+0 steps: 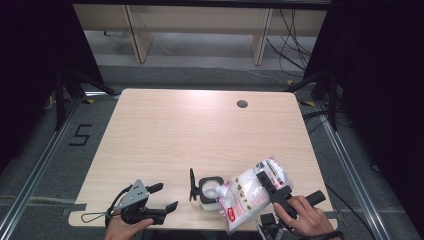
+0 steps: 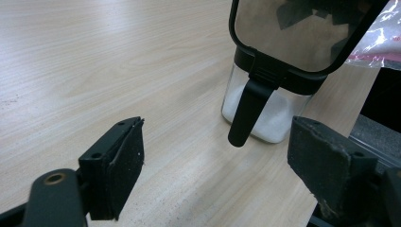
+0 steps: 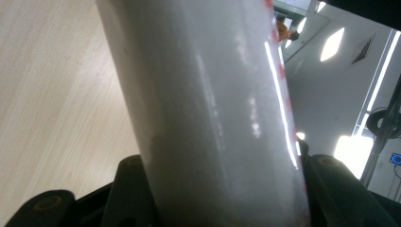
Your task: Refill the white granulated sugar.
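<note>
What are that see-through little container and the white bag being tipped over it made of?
Container: likely clear glass or hard plastic, since the white powder shows through; its black lid looks like plastic with a glossy window. Bag: thin shiny plastic film, crinkled, with glare streaks.

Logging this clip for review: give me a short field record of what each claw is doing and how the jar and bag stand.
work: pouring white grains from bag into jar
bag: clamped in right claw, tilted, its low end over the jar
jar: upright near the table's front edge, lid flipped open, some white grains inside
left claw: open, holding nothing, apart from the jar and pointing toward it
table: light wood, hole near the far edge
</note>
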Demonstrator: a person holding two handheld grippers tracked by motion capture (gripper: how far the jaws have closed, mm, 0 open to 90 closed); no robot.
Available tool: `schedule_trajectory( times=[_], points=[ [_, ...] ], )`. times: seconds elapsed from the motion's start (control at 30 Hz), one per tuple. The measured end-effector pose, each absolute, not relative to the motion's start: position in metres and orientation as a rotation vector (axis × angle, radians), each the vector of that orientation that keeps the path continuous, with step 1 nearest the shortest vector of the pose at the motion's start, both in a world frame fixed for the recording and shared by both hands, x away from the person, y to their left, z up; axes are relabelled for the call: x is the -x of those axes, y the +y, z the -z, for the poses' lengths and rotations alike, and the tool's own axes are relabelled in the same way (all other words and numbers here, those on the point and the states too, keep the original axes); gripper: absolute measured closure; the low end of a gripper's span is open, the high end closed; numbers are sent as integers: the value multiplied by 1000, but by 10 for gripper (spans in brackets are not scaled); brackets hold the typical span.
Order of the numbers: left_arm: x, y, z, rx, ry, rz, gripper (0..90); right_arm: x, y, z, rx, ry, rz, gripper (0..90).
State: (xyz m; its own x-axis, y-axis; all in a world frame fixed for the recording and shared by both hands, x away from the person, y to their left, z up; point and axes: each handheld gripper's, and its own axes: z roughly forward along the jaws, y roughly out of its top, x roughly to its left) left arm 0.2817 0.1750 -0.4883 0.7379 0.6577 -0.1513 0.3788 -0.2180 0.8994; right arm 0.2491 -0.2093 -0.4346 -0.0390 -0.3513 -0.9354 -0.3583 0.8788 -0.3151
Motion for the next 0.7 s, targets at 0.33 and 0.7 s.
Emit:
schedule_trajectory(
  times=[0.33, 0.7],
  points=[
    [-281, 175, 488, -1837, 816, -318, 189, -242, -206, 428, 607, 1589, -14, 559],
    [-281, 173, 488, -1821, 821, -312, 189, -239, -205, 424, 598, 1580, -32, 557]
  ],
)
